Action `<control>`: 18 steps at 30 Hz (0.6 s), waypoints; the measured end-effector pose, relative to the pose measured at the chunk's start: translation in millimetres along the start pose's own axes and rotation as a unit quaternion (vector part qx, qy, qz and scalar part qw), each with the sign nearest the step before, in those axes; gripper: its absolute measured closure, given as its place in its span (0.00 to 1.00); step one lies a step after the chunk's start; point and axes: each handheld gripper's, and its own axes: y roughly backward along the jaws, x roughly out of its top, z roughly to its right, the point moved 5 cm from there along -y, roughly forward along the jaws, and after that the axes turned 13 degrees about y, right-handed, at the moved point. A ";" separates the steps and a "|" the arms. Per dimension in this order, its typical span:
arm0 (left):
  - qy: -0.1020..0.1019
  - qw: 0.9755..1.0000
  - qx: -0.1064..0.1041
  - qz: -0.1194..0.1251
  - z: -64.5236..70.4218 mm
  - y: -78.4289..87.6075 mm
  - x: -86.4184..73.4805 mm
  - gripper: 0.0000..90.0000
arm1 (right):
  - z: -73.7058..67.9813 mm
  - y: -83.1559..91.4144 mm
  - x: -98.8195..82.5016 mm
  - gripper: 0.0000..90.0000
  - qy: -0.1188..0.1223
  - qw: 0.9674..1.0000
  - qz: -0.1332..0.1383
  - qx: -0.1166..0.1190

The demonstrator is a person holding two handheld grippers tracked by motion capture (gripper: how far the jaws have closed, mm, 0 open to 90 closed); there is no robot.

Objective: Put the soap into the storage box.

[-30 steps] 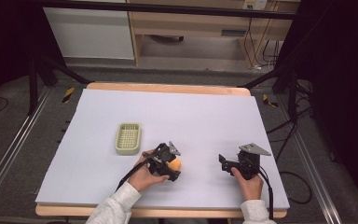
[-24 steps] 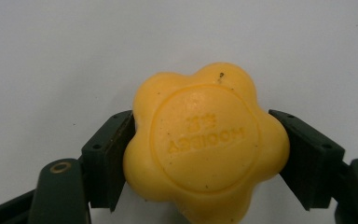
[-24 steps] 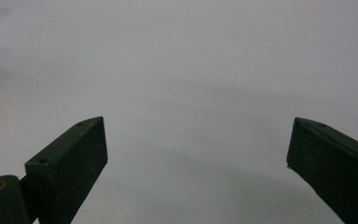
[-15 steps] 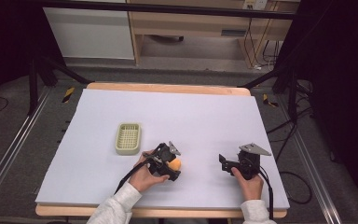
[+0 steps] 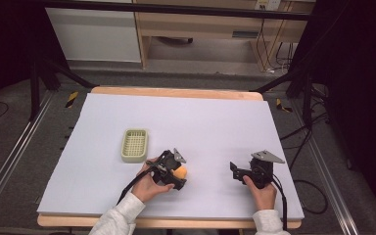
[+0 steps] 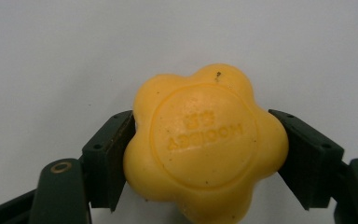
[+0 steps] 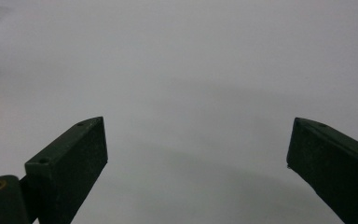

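- The left hand-held gripper is closed around a yellow soap, its two black jaws pressed flat against opposite sides of the bar.
- The soap is seen up close in the left gripper view: a waxy, matte, flower-shaped bar with rounded lobes, a raised circular medallion on its face and embossed lettering that reads upside down; a few dark specks are scattered on its surface.
- The jaw pads are shown as flat, hard black blocks with small screw holes, and a brass-coloured bushing is visible at the lower left.
- In the high view, the same left hand-held gripper is held low over the near part of the desk, with the soap seen as an orange-yellow spot at its tip; whether it is touching the surface cannot be told.
- The desk is covered by a smooth, pale grey-white sheet, with a light wooden edge showing along the far and near sides.
- A small pale green basket, rectangular with rounded corners and a gridded bottom, is set just beyond and to the left of the left hand-held gripper.
- The right hand-held gripper is spread wide, with nothing between its jaws but plain desk surface.
- In the high view, the right hand-held gripper is held well apart from the soap, a grey three-cornered plate on top.
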 end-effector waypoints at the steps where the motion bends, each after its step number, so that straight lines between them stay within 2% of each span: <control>1: -0.002 1.000 0.000 0.000 0.0 -0.3 -0.6 0.28 | 0.0 -0.1 -0.1 0.06 0.000 1.000 0.000 0.000; 6: -0.002 1.000 -0.008 0.005 -1.4 -0.5 -2.0 0.28 | 0.0 0.1 -0.1 0.06 0.000 1.000 -0.001 0.001; 10: -0.022 1.000 -0.008 0.009 -2.2 2.8 -4.0 0.27 | 0.4 0.4 -0.3 0.06 0.001 1.000 -0.001 0.000; 13: -0.026 1.000 -0.009 0.012 -3.3 8.1 -5.4 0.26 | 0.2 0.3 -0.4 0.06 -0.001 1.000 -0.002 0.001; 18: -0.028 0.999 -0.021 0.003 -4.8 9.6 -7.0 0.28 | -0.5 -0.2 -0.6 0.06 0.000 1.000 -0.003 0.003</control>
